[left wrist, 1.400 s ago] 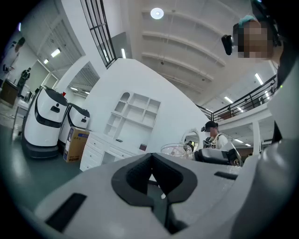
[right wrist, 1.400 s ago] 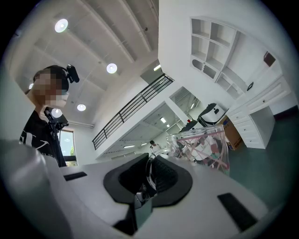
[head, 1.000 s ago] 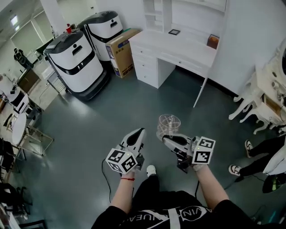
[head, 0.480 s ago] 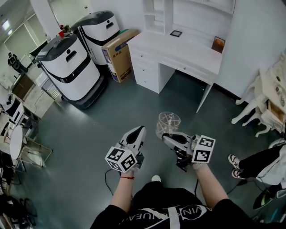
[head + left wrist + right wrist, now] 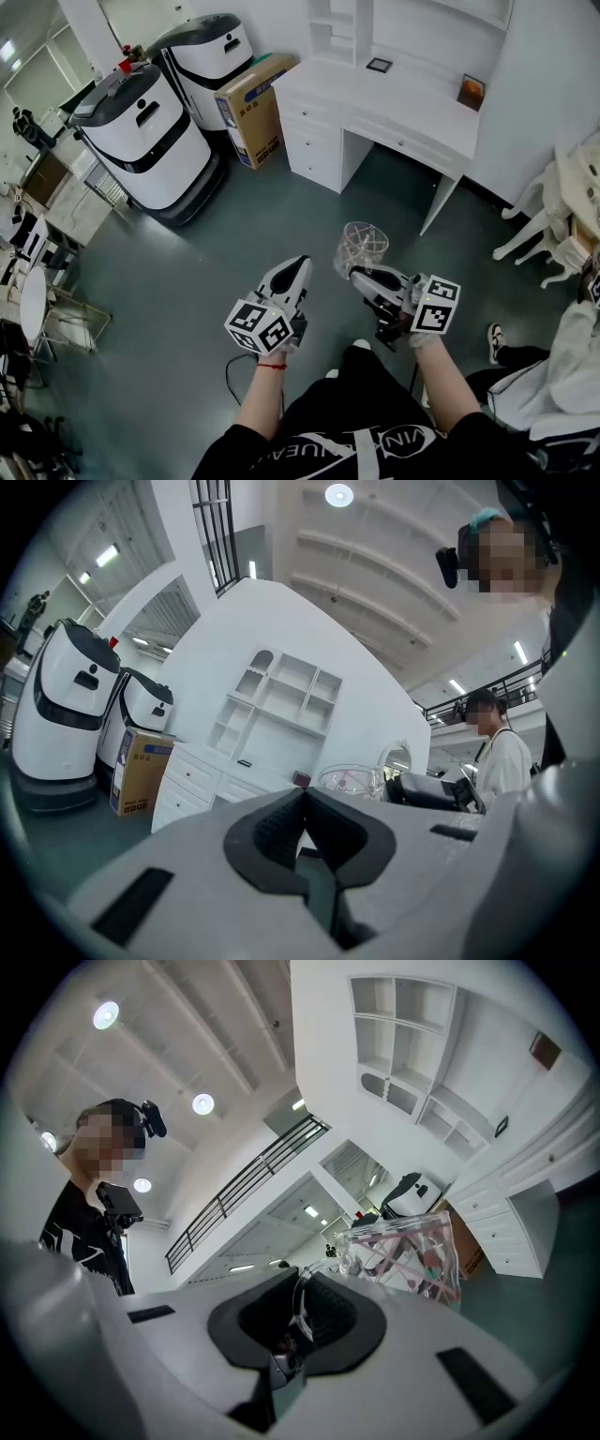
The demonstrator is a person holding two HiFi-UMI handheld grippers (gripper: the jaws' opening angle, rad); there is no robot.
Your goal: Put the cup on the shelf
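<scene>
The clear glass cup [image 5: 362,247] is seen in mid-air just right of the frame's centre in the head view, above the grey floor [image 5: 234,234]. It is carried by its handle, which is pinched between the nearly closed jaws of the right gripper [image 5: 357,274]. In the right gripper view the thin clear handle is seen between the dark pads, with the patterned cup [image 5: 412,1258] standing beyond the right gripper [image 5: 300,1290]. The cup's mouth is turned up toward the head camera, so its long axis runs roughly upright. The handle lies on the lower side of the cup in the frame, toward the gripper.

The left gripper [image 5: 301,263] is held just to the left of the cup, apart from it. In the left gripper view the jaws of the left gripper [image 5: 302,801] are pressed together with nothing between them.

An open stretch of floor is seen between the cup and the white desk [image 5: 394,105] at the upper right. The white shelf unit [image 5: 337,28] stands on the desk's back edge, well apart from the cup, and its open compartments are seen in the right gripper view [image 5: 412,1049]. A cardboard box [image 5: 255,108] and two white-and-black machines [image 5: 141,131] stand along the upper left. A white chair [image 5: 539,220] stands at the right edge.
</scene>
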